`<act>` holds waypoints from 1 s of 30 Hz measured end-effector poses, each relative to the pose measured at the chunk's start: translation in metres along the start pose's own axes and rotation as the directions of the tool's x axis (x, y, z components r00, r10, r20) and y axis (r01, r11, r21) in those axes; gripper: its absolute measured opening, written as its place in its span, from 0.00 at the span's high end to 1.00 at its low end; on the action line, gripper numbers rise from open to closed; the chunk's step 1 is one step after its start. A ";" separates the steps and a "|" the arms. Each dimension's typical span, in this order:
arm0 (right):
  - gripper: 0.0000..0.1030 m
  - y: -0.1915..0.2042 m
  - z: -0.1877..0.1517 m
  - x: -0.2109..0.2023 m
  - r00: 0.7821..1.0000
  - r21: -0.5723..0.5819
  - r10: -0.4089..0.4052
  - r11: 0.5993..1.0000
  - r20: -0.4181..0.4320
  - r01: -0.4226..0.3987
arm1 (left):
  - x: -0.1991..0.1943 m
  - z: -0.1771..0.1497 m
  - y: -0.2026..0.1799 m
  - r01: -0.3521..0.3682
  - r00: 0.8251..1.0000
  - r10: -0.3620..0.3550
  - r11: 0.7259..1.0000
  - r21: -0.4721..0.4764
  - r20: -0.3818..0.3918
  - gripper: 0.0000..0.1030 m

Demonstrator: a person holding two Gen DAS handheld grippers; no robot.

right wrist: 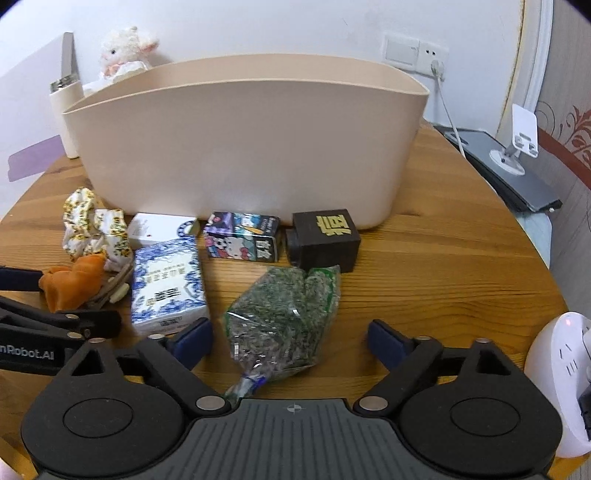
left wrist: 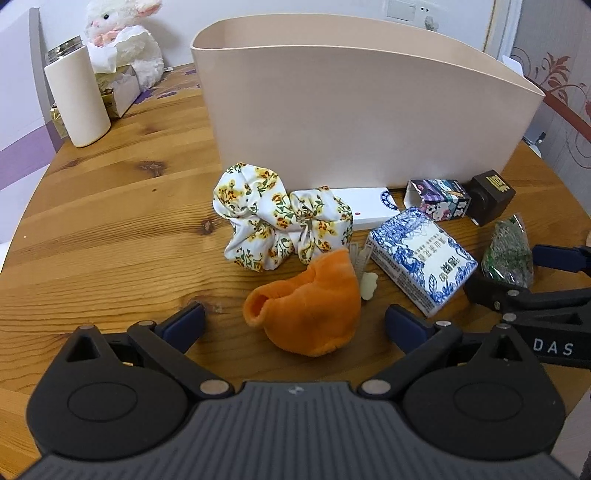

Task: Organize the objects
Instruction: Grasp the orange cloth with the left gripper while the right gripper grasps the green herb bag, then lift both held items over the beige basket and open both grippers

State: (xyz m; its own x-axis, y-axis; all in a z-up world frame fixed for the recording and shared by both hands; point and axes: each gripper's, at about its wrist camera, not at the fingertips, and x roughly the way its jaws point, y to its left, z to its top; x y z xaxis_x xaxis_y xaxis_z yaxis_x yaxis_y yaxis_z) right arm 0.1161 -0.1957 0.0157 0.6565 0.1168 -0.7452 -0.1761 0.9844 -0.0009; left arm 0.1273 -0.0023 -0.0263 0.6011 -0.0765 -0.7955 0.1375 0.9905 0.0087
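A beige bin [left wrist: 351, 122] [right wrist: 251, 147] stands on the round wooden table [left wrist: 110, 206]. In front of it lie a floral scrunchie [left wrist: 273, 218], an orange plush piece [left wrist: 310, 310], a blue-and-white box [left wrist: 421, 254] [right wrist: 166, 280], a white box [left wrist: 369, 208], a cartoon box [right wrist: 242, 238], a dark cube box [right wrist: 323, 240] and a clear bag of green bits [right wrist: 284, 317]. My left gripper [left wrist: 295, 321] is open, its fingers either side of the orange plush. My right gripper [right wrist: 290, 338] is open, either side of the bag.
A white bottle [left wrist: 75, 96], a tissue box [left wrist: 118, 88] and a plush lamb [left wrist: 122, 33] stand at the back left. A white power strip [right wrist: 557, 384] sits at the table's right edge. A laptop and phone stand [right wrist: 517, 155] lie beyond the table.
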 end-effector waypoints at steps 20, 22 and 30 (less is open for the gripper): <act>0.59 0.009 -0.018 -0.050 0.995 0.005 0.023 1.000 0.093 -0.024 | -0.047 -0.020 -0.002 0.053 0.995 -0.055 0.998 0.028 0.083 0.91; 0.59 0.008 -0.015 -0.059 0.993 0.007 0.023 1.000 0.120 -0.024 | -0.058 -0.018 -0.001 0.053 0.992 -0.055 0.998 0.022 0.113 0.90; 0.59 0.000 0.020 -0.095 0.965 0.013 0.021 1.000 0.263 -0.025 | -0.108 0.016 0.007 0.024 0.958 -0.028 1.000 0.016 0.286 0.90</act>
State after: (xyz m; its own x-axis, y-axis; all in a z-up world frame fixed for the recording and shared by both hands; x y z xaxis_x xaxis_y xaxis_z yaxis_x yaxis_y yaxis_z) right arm 0.0685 -0.2042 0.0995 0.8225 0.1677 -0.5435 -0.1829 0.9828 0.0265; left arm 0.0761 0.0112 0.0695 0.7971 -0.1337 -0.5889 0.1650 0.9863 -0.0007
